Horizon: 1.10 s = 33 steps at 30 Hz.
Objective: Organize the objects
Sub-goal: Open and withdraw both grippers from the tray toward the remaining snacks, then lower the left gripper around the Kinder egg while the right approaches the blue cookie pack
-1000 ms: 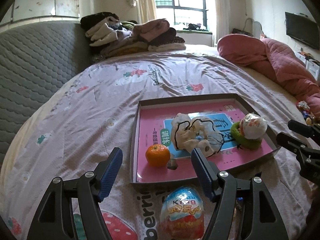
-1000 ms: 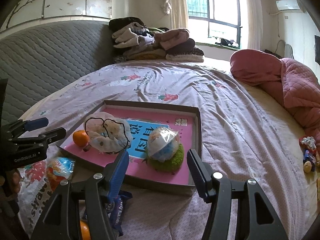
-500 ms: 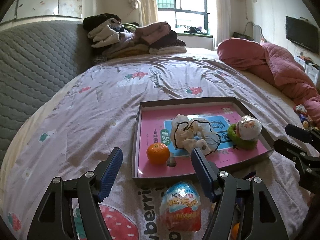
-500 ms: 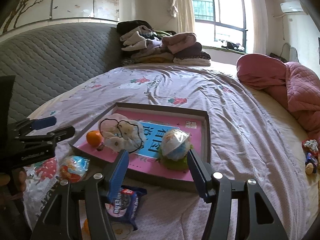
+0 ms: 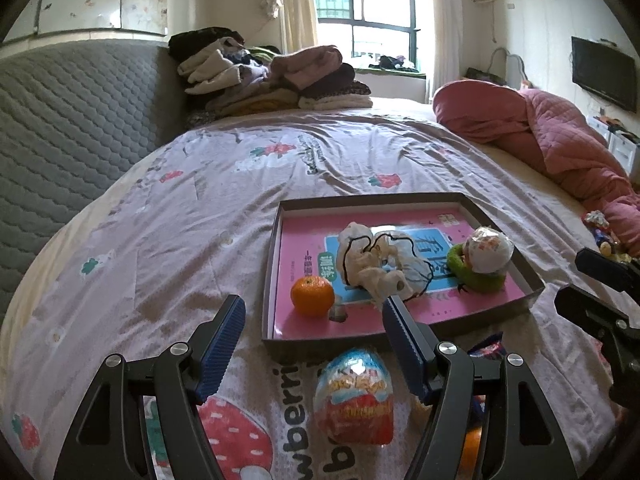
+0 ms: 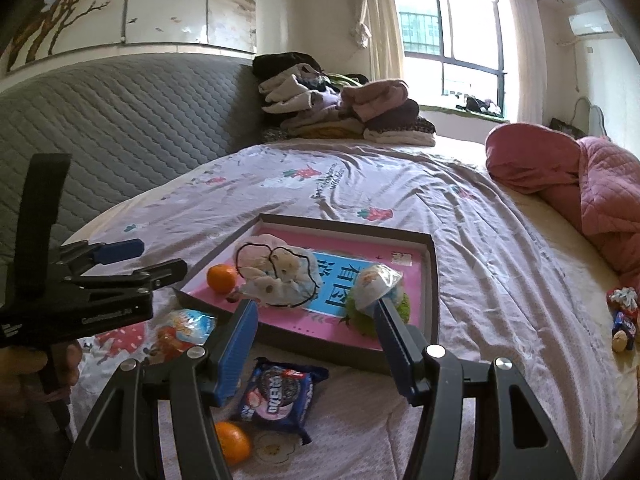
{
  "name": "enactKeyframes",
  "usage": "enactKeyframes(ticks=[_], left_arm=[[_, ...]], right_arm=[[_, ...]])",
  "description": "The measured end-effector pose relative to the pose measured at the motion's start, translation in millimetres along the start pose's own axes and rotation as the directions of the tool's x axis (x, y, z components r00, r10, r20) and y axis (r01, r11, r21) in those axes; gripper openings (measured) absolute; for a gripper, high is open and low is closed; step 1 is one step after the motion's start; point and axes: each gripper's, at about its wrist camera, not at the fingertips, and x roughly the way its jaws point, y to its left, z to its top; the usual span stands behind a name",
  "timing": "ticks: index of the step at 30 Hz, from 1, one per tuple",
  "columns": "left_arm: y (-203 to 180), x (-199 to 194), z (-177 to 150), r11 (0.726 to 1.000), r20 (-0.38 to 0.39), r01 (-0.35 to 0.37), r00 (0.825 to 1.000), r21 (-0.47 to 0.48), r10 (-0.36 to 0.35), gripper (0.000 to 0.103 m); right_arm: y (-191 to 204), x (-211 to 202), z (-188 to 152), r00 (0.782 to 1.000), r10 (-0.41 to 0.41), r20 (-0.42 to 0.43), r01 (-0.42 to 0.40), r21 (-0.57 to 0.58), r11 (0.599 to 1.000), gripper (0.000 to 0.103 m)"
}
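A shallow grey box tray [image 5: 440, 197] [image 6: 432, 280] with a pink lining lies on the bed. In it are an orange [image 5: 312, 295] [image 6: 221, 278], a white scrunchie [image 5: 376, 266] [image 6: 276, 276] and a wrapped egg on a green scrunchie [image 5: 482, 260] [image 6: 376, 292]. In front of the tray lie a chocolate egg [image 5: 354, 398] [image 6: 182, 330], a blue cookie packet [image 6: 280, 394] and a second orange [image 6: 232, 442]. My left gripper [image 5: 312, 322] [image 6: 138, 258] is open above the chocolate egg. My right gripper [image 6: 314, 326] is open above the cookie packet.
A folded clothes pile [image 5: 264, 76] sits at the bed's head by the grey padded headboard [image 5: 60, 140]. A pink quilt [image 5: 540, 148] lies at the right. Small wrapped sweets [image 6: 622, 316] lie on the bed's right edge. A hand [image 6: 36, 376] holds the left gripper.
Both grippers have drawn back from the tray, the right one more so. The cookie packet and second orange have come into the right wrist view. Jaws unchanged.
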Motion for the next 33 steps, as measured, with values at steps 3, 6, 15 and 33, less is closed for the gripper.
enactKeyframes(ticks=[3, 6, 15, 33], left_arm=[[1, -3, -5, 1.000, -0.005, 0.001, 1.000, -0.002, -0.001, 0.073], [2, -6, -8, 1.000, -0.007, 0.004, 1.000, -0.004, -0.004, 0.073], [0, -9, -12, 1.000, -0.013, 0.003, 1.000, 0.002, -0.003, 0.073], [-1, -12, -19, 1.000, -0.030, 0.002, 1.000, 0.008, -0.001, 0.073]], right_arm=[[5, -4, -1, 1.000, 0.004, 0.007, -0.004, -0.006, 1.000, 0.060], [9, -6, -3, 1.000, 0.012, 0.009, -0.012, -0.011, 1.000, 0.060], [21, -10, -19, 0.999, 0.038, -0.015, -0.038, -0.026, 0.999, 0.060], [33, -12, -33, 0.997, 0.062, -0.044, -0.064, -0.046, 0.997, 0.060]])
